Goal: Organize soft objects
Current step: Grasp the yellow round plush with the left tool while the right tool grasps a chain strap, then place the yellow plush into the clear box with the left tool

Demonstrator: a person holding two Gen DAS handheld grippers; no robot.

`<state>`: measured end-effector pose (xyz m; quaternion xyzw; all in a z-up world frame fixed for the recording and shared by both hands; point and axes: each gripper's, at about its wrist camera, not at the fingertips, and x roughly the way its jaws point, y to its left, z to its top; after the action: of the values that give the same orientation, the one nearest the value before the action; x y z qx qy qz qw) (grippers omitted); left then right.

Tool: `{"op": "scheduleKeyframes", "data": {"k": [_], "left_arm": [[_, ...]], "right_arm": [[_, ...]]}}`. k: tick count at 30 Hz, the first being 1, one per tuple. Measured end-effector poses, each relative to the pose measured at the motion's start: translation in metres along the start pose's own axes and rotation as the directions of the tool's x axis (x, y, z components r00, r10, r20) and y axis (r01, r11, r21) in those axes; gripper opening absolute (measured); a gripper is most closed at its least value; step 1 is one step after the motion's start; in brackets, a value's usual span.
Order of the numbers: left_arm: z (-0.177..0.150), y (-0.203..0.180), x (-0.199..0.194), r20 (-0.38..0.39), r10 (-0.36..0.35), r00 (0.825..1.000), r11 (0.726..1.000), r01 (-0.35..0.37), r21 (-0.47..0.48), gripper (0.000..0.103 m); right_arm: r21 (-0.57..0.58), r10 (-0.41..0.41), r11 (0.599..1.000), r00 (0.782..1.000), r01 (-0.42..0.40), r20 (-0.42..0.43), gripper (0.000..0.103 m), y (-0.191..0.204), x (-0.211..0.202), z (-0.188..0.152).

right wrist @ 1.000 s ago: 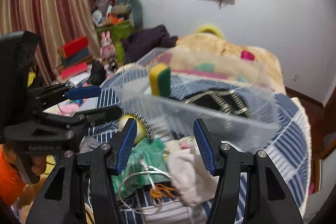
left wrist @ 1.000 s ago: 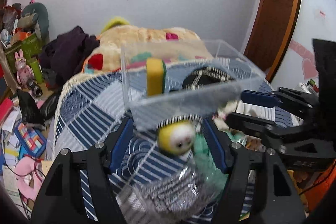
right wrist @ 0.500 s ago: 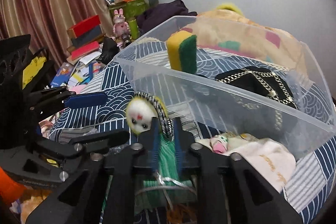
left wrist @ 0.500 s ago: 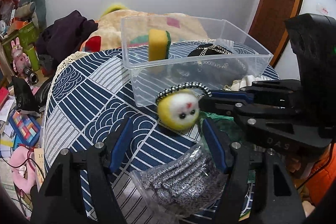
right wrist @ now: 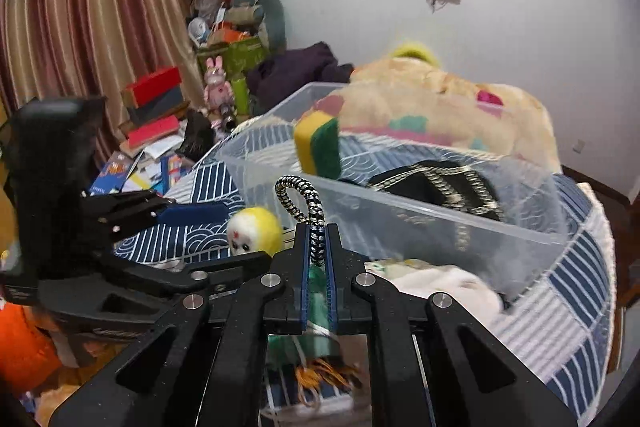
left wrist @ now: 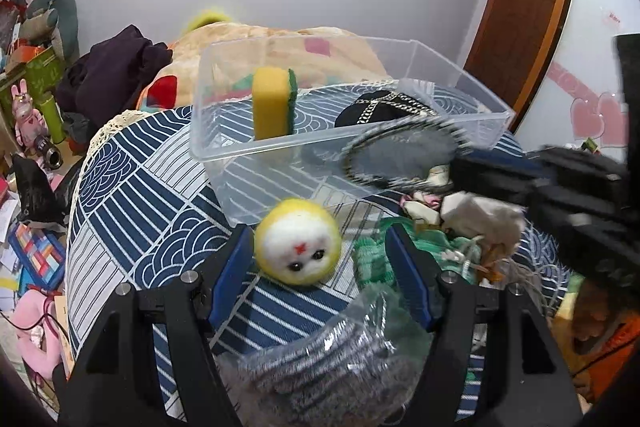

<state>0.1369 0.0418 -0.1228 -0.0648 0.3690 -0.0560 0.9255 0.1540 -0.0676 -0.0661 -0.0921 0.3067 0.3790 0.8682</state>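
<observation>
Soft things are half sorted: a sponge (left wrist: 275, 103) stands on edge in the clear bin (left wrist: 460, 143) beside a black bag (left wrist: 380, 111), while a yellow felt ball (left wrist: 298, 241), a green cloth (left wrist: 372, 255), a white cloth (left wrist: 480, 215) and a silver scrubber (left wrist: 332, 367) lie on the blue patterned bed cover (left wrist: 132, 211) in front of the bin.

We judge the step in hand to be carrying the black-and-white cord loop (right wrist: 304, 203) to the bin. Our right hand-held gripper (right wrist: 318, 251) is clenched on the loop's lower end, with the loop standing up above the fingertips. In the left wrist view the loop looks blurred and hangs at the bin's near wall, about level with the rim, with the gripper reaching in from the right.

Next we would need to lift a little, pass the rim, bring the loop over bare floor between sponge and bag, then let go. The cord is limp, so it may catch on the wall or drape over the rim.

Our left hand-held gripper (left wrist: 320, 259) is released, its fingers spread wide. It points forward low over the cover, with the ball between the fingertips, nearer the left one, and we cannot tell whether they touch. The scrubber sits under its palm. It looks placed to take the ball afterwards.
</observation>
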Motion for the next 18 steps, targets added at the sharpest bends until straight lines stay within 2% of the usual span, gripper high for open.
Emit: {"op": "scheduleKeyframes", "data": {"k": [2, 7, 12, 18], "left_arm": [[0.001, 0.002, 0.007, -0.01, 0.013, 1.0, 1.0, -0.014, -0.008, 0.064], [0.0, 0.011, 0.014, -0.014, 0.027, 1.0, 0.999, -0.028, -0.047, 0.045], [-0.001, 0.016, 0.0, 0.007, 0.007, 1.0, 0.998, -0.006, -0.058, 0.044], [0.009, 0.005, -0.032, 0.086, 0.0, 0.996, 1.0, 0.002, -0.027, 0.044]], "right_arm": [[0.005, -0.013, 1.0, 1.0, 0.013, 0.019, 0.006, -0.002, -0.009, -0.001], [0.022, -0.034, 0.999, 0.998, 0.032, 0.052, 0.006, -0.004, -0.026, -0.006], [0.047, -0.04, 0.998, 0.996, 0.036, 0.081, 0.006, -0.008, -0.036, -0.005], [0.068, -0.058, 0.996, 0.989, 0.049, 0.137, 0.006, -0.014, -0.052, 0.004]]}}
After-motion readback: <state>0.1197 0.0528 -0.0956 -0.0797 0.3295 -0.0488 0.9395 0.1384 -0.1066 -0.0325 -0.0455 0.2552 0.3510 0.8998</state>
